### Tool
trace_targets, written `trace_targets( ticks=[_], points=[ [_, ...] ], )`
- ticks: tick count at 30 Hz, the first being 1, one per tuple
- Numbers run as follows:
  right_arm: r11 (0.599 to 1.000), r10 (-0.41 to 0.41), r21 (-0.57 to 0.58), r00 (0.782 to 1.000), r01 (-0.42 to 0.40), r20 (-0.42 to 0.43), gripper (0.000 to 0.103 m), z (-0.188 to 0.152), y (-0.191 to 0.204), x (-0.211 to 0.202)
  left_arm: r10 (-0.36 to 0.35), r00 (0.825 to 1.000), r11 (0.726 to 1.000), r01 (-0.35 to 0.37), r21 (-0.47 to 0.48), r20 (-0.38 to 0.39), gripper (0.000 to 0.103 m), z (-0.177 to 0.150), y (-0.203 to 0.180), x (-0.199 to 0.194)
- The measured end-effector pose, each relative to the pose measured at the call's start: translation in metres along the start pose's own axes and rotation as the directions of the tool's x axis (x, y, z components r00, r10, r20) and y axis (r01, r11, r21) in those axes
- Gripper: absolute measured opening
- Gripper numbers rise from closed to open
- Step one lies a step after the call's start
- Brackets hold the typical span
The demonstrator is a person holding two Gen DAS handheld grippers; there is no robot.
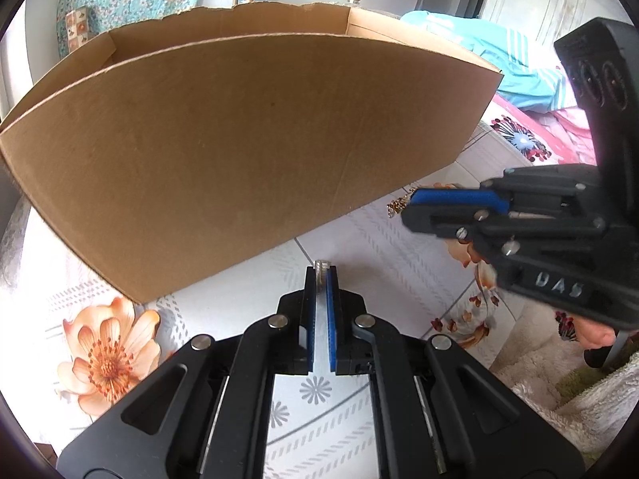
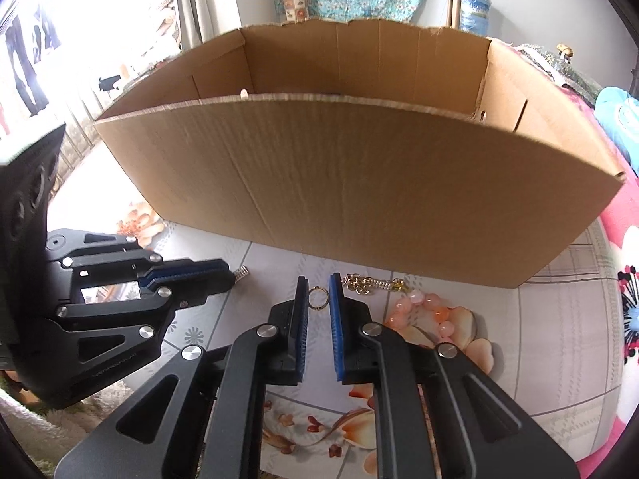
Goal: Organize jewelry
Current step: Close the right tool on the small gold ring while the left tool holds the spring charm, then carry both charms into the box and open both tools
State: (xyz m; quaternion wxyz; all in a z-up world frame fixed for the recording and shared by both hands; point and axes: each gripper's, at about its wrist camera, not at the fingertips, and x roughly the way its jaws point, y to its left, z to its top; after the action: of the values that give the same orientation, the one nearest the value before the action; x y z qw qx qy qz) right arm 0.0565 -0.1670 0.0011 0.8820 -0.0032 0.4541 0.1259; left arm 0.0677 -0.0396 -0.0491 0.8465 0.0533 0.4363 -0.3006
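My left gripper (image 1: 321,273) is shut on a small silver ribbed ring (image 1: 322,266), which pokes out past its tips; from the right wrist view that gripper (image 2: 227,273) comes in from the left with the silver piece (image 2: 242,271) at its tip. My right gripper (image 2: 318,281) has its blue pads pressed on a thin gold ring (image 2: 317,297). Just beyond the right-hand finger lies a gold chain (image 2: 367,282), and a pink bead bracelet (image 2: 433,311) rests to the right of it. In the left wrist view the right gripper (image 1: 411,204) reaches in from the right, with the chain (image 1: 396,206) at its tip.
An open-topped cardboard box (image 2: 351,183) stands right behind both grippers; its near wall (image 1: 239,151) fills the left wrist view. Everything sits on a flower-print cloth (image 1: 108,355). A pink patterned cover (image 2: 623,303) lies at the right and a fluffy rug (image 1: 559,379) at the near edge.
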Motion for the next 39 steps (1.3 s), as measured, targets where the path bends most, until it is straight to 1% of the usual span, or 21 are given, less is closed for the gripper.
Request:
trace_targets(
  ticks=[3, 8, 9, 10, 11, 13, 16, 17, 18, 19, 20, 21, 24, 27, 33, 36, 39],
  points=[
    [1.0, 0.002, -0.005, 1.0, -0.002, 0.022, 0.011, 0.0, -0.001, -0.011, -0.008, 1.0, 1.0, 0.008, -0.006, 0.001, 0.004, -0.003, -0.001, -0.005],
    [1.0, 0.017, 0.004, 0.999, -0.017, 0.047, 0.011, -0.003, -0.003, -0.022, 0.009, 1.0, 1.0, -0.009, -0.002, 0.001, 0.004, -0.002, -0.004, -0.009],
    [1.0, 0.021, 0.009, 0.999, -0.021, 0.049, 0.011, -0.003, -0.005, -0.023, 0.016, 1.0, 1.0, -0.016, -0.003, 0.002, 0.006, -0.001, -0.005, -0.008],
    [1.0, 0.026, 0.015, 0.998, -0.027, 0.05, 0.011, -0.003, -0.006, -0.025, 0.018, 1.0, 1.0, -0.018, -0.005, -0.004, 0.011, 0.001, -0.005, -0.007],
    [0.999, 0.03, 0.019, 0.998, -0.031, 0.052, 0.011, -0.004, -0.007, -0.025, 0.022, 1.0, 1.0, -0.022, -0.004, -0.009, 0.014, 0.002, -0.006, -0.004],
    [0.999, 0.034, 0.021, 0.998, -0.035, 0.056, 0.011, -0.004, -0.006, -0.022, 0.046, 0.999, 0.999, -0.046, 0.001, -0.018, 0.015, 0.006, -0.007, 0.002],
    [0.999, 0.037, 0.03, 0.997, -0.039, 0.062, 0.011, -0.005, -0.007, -0.022, 0.063, 0.998, 0.998, -0.063, 0.015, -0.017, 0.015, 0.01, -0.009, 0.006],
    [0.999, 0.039, 0.034, 0.997, -0.041, 0.063, 0.011, -0.005, -0.008, -0.022, 0.075, 0.997, 0.997, -0.075, 0.029, -0.021, 0.015, 0.011, -0.011, 0.007],
    [0.998, 0.041, 0.038, 0.997, -0.043, 0.067, 0.011, -0.006, -0.009, -0.023, 0.095, 0.995, 0.995, -0.094, 0.047, -0.025, 0.012, 0.012, -0.015, 0.009],
    [0.998, 0.042, 0.04, 0.997, -0.045, 0.07, 0.011, -0.007, -0.01, -0.023, 0.126, 0.992, 0.99, -0.124, 0.066, -0.026, 0.005, 0.012, -0.018, 0.01],
    [0.998, 0.044, 0.044, 0.996, -0.047, 0.073, 0.011, -0.008, -0.011, -0.024, 0.145, 0.989, 0.986, -0.143, 0.081, -0.025, 0.005, 0.012, -0.021, 0.012],
    [0.998, 0.046, 0.048, 0.996, -0.05, 0.076, 0.011, -0.008, -0.012, -0.024, 0.15, 0.988, 0.985, -0.147, 0.089, -0.026, 0.004, 0.013, -0.022, 0.011],
    [0.997, 0.053, 0.059, 0.995, -0.058, 0.088, 0.011, -0.009, -0.015, -0.027, 0.132, 0.991, 0.987, -0.131, 0.09, -0.007, 0.0, 0.013, -0.022, 0.005],
    [0.996, 0.054, 0.061, 0.994, -0.061, 0.099, 0.011, -0.01, -0.016, -0.03, 0.157, 0.988, 0.98, -0.156, 0.121, 0.003, 0.0, 0.012, -0.029, 0.0],
    [0.995, 0.062, 0.065, 0.99, -0.07, 0.124, 0.011, -0.011, -0.02, -0.037, 0.168, 0.985, 0.98, -0.17, 0.107, 0.026, 0.0, 0.01, -0.034, -0.015],
    [0.995, 0.064, 0.062, 0.987, -0.073, 0.146, 0.011, -0.009, -0.019, -0.043, 0.159, 0.986, 0.981, -0.164, 0.099, 0.057, 0.0, 0.014, -0.036, -0.028],
    [0.994, 0.08, 0.062, 0.982, -0.092, 0.172, 0.011, -0.005, -0.02, -0.053, 0.125, 0.988, 0.987, -0.133, 0.086, 0.092, 0.0, 0.017, -0.037, -0.052]
  ],
)
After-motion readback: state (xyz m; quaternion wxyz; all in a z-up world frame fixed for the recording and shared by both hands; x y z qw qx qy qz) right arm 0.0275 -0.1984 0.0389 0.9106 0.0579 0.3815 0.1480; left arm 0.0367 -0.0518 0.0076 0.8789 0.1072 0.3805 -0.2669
